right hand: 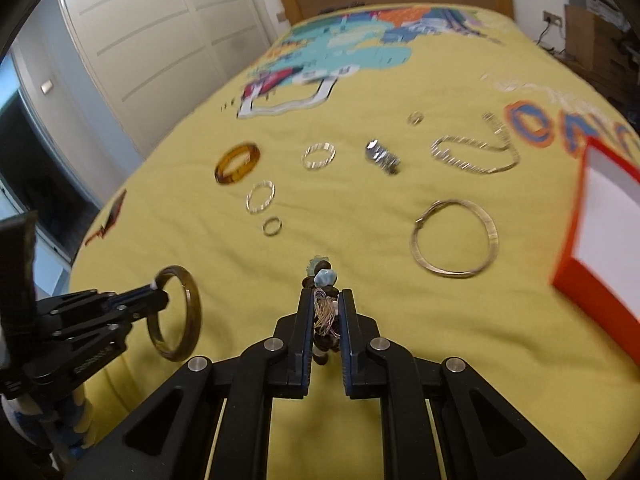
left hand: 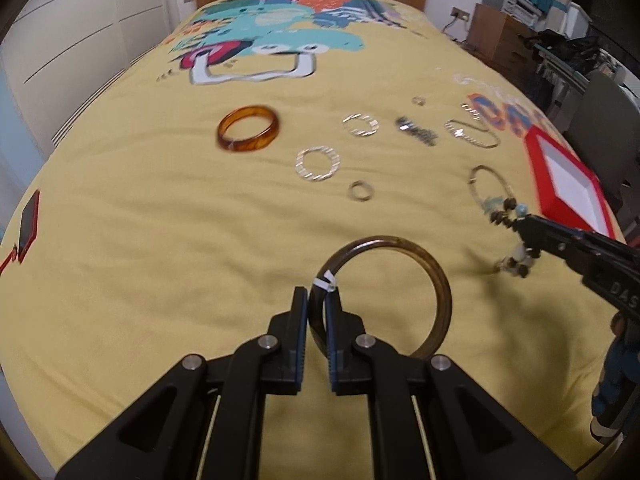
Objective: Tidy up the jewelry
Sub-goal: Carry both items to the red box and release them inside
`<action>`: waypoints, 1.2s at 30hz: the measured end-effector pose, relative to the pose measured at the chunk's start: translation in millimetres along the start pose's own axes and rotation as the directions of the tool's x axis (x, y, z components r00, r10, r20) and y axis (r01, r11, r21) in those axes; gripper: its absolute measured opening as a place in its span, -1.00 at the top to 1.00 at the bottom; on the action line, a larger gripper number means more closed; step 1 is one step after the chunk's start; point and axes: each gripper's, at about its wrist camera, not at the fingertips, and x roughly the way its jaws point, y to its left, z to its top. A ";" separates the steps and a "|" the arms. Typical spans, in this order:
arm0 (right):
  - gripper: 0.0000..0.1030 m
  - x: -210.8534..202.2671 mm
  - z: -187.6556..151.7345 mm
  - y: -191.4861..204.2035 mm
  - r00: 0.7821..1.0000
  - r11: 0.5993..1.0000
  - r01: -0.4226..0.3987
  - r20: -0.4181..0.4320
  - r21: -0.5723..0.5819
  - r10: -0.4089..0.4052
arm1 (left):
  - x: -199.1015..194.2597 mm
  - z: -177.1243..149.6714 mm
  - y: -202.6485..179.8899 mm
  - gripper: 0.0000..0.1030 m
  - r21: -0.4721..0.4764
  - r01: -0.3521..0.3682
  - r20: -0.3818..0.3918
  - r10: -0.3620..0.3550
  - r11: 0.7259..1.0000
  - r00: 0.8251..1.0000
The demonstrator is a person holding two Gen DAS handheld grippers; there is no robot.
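My left gripper (left hand: 318, 300) is shut on a dark brown bangle (left hand: 438, 280) with a white tie, held off the yellow bedspread; the right wrist view shows that same bangle (right hand: 192, 320) at lower left. My right gripper (right hand: 326, 304) is shut on a beaded bracelet (right hand: 325, 278) with a pale blue bead and frayed threads, its beads hanging between the fingers. From the left wrist view the bracelet (left hand: 510, 216) dangles from the right gripper (left hand: 524, 236) near the red box (left hand: 538, 168).
On the bedspread lie an amber bangle (right hand: 236, 163), two silver rings (right hand: 318, 156) (right hand: 260, 197), a small ring (right hand: 272, 226), a large thin hoop (right hand: 491, 236), a chain (right hand: 474, 156) and a metal clasp piece (right hand: 382, 156). The red box (right hand: 588, 292) with white inside stands at right.
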 end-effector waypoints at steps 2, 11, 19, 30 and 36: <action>0.78 -20.3 -0.5 -7.3 1.000 1.000 0.007 0.030 0.015 -0.008 | -5.0 4.8 -13.3 0.85 0.017 0.019 0.008 -0.019 1.000 1.000; 0.78 -107.3 7.2 -83.5 0.981 0.989 0.116 0.148 0.090 -0.129 | -9.6 50.3 -123.8 0.85 0.145 0.159 0.008 -0.162 0.976 0.987; 0.78 -136.6 29.6 -181.6 0.946 0.956 0.227 0.192 0.184 -0.262 | 26.6 103.8 -243.6 0.85 0.244 0.227 -0.010 -0.232 0.943 0.973; 0.78 -76.6 6.3 -270.1 0.944 0.919 0.302 0.054 0.253 -0.325 | 105.5 111.2 -334.3 0.85 0.327 0.201 -0.110 -0.174 0.923 0.978; 0.78 -62.5 -8.5 -276.9 0.939 0.913 0.334 -0.004 0.236 -0.343 | 131.4 102.7 -332.7 0.81 0.330 0.160 -0.148 -0.116 0.930 0.982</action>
